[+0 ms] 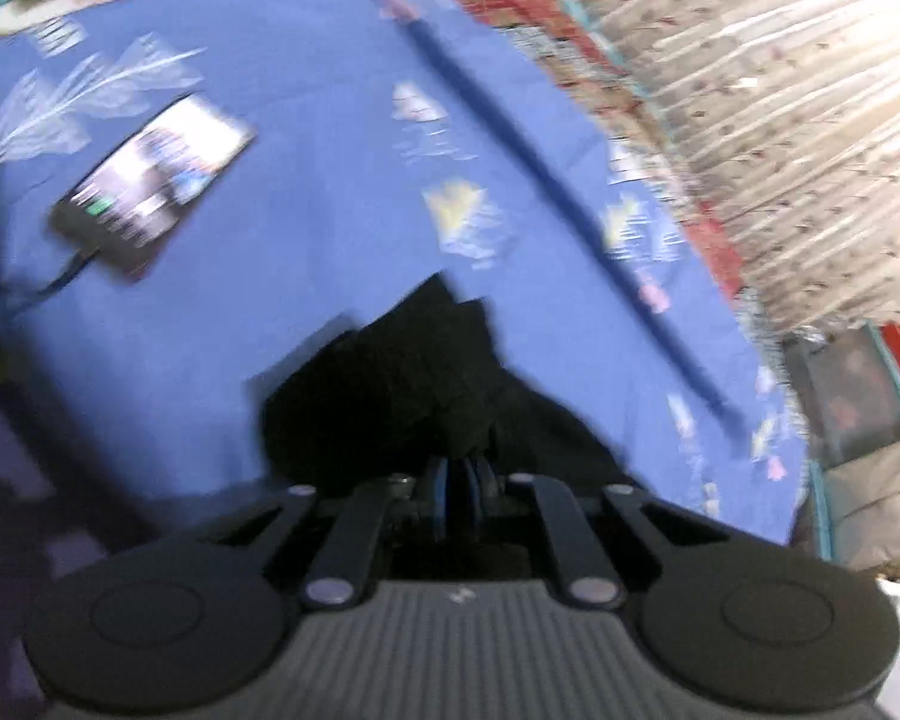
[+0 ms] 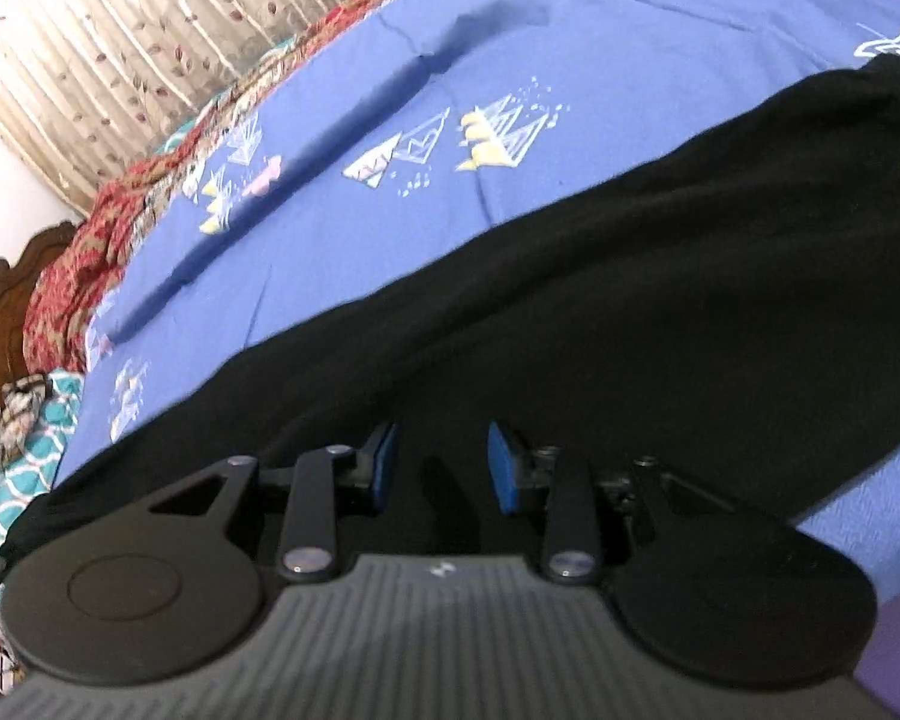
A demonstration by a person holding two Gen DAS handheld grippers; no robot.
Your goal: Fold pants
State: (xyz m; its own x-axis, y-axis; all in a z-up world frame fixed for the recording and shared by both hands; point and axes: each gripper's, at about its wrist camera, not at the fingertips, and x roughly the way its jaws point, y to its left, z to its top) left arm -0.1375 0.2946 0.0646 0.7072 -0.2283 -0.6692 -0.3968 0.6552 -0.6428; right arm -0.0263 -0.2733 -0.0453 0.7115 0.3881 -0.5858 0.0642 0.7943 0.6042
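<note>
Here the black pants [image 2: 660, 276] lie across a blue bedsheet [image 2: 390, 60] printed with white and yellow triangles, filling the middle and right of the right wrist view as a long band that runs from the lower left to the upper right. In the left wrist view a bunched end of them [image 1: 408, 372] rises at lower centre. The left gripper [image 1: 459, 480] has its blue pads pressed together, with black cloth pinched between them. The right gripper [image 2: 444, 468] sits low over the pants with its jaws part spread; black fabric lies between and under the pads, and the pads do not press on it. A phone [image 1: 150, 186] with a lit screen lies on the sheet at the left of the left wrist view, well apart from the pants, a cable at its lower end. A red patterned blanket [image 2: 90, 240] borders the sheet's far edge, and a pleated floral curtain [image 2: 120, 48] hangs behind it. Carved dark wood [image 2: 0, 312] shows at the left edge.
</note>
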